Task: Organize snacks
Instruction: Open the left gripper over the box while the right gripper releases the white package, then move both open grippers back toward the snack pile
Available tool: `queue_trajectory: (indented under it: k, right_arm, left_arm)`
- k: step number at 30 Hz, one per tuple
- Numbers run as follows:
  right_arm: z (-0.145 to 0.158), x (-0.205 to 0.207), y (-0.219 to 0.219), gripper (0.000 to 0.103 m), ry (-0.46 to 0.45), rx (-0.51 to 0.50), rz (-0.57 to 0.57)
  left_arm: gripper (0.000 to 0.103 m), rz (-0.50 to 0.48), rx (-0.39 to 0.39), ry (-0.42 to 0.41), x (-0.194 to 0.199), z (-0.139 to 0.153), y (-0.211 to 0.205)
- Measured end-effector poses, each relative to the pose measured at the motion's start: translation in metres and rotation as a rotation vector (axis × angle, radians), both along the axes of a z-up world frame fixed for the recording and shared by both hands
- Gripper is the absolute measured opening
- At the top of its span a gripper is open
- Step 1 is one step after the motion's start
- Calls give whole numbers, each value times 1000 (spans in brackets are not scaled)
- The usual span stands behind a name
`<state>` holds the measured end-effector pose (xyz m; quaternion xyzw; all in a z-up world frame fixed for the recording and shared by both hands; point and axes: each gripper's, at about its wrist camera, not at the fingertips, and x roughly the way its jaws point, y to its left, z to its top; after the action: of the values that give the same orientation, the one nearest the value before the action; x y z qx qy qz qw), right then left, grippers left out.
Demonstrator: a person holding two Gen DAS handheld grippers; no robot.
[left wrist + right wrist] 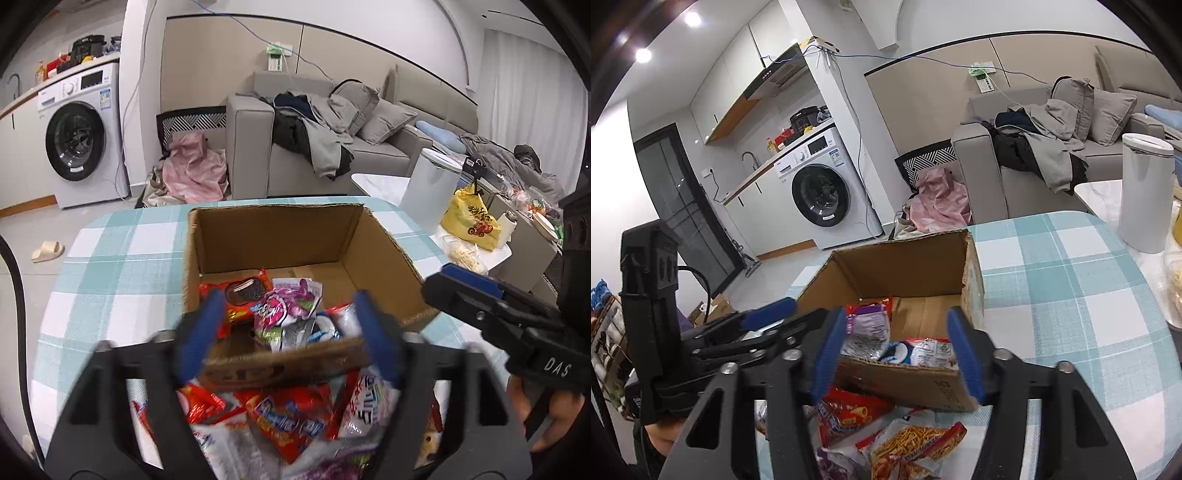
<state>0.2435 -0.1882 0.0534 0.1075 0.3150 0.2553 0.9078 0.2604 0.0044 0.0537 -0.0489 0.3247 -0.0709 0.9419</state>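
An open cardboard box (384,251) stands on the checked tablecloth (122,266) and holds several snack packets (280,310). More packets (291,413) lie loose on the cloth in front of it. My left gripper (291,339) is open and empty, above the box's near wall. My right gripper (897,354) is open and empty too, over the near wall of the box (923,266), with loose packets (908,439) below it. The right gripper also shows in the left wrist view (472,291), and the left gripper in the right wrist view (768,314).
A white bin (1145,192) and a yellow bag (472,221) stand right of the table. A grey sofa (332,147) with clothes is behind, and a washing machine (77,136) at the back left. A slipper (48,251) lies on the floor.
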Motion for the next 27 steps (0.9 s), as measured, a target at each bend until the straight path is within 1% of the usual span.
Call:
queue_trajectory:
  k: [1, 2, 3, 4, 5, 6, 7, 11, 17, 23, 25, 27]
  right_arm:
    - [1, -3, -2, 78, -4, -9, 1]
    - [1, -8, -4, 88, -10, -22, 2]
    - [2, -12, -6, 96, -12, -29, 2]
    - [2, -16, -9, 100, -13, -34, 4]
    - [1, -20, -11, 102, -8, -38, 10]
    - [1, -24, -13, 102, -4, -40, 15]
    - [0, -27, -15, 102, -1, -45, 18]
    - [-5, -39, -18, 103, 13, -94, 7]
    - [-11, -53, -21, 103, 54, -152, -13]
    - [-17, -62, -17, 103, 65, -191, 26]
    - [-19, -63, -17, 103, 71, -196, 33]
    - [-21, -62, -16, 103, 84, -207, 39]
  left_arm:
    - [84, 4, 9, -13, -7, 1, 1]
    - [85, 3, 19, -20, -14, 2, 2]
    - [87, 4, 27, -24, -21, 3, 3]
    - [89, 7, 33, -27, -28, 3, 5]
    - [94, 13, 35, -32, -36, 4, 7]
    - [101, 19, 33, -39, -44, 4, 8]
    - [102, 23, 34, -46, -53, 4, 10]
    - [102, 36, 54, -52, -79, 4, 17]
    - [102, 57, 58, -40, -110, -2, 31]
    - [102, 68, 32, -17, -122, -12, 44]
    - [102, 69, 43, 6, -121, -16, 45]
    - [102, 77, 47, 9, -119, -18, 46]
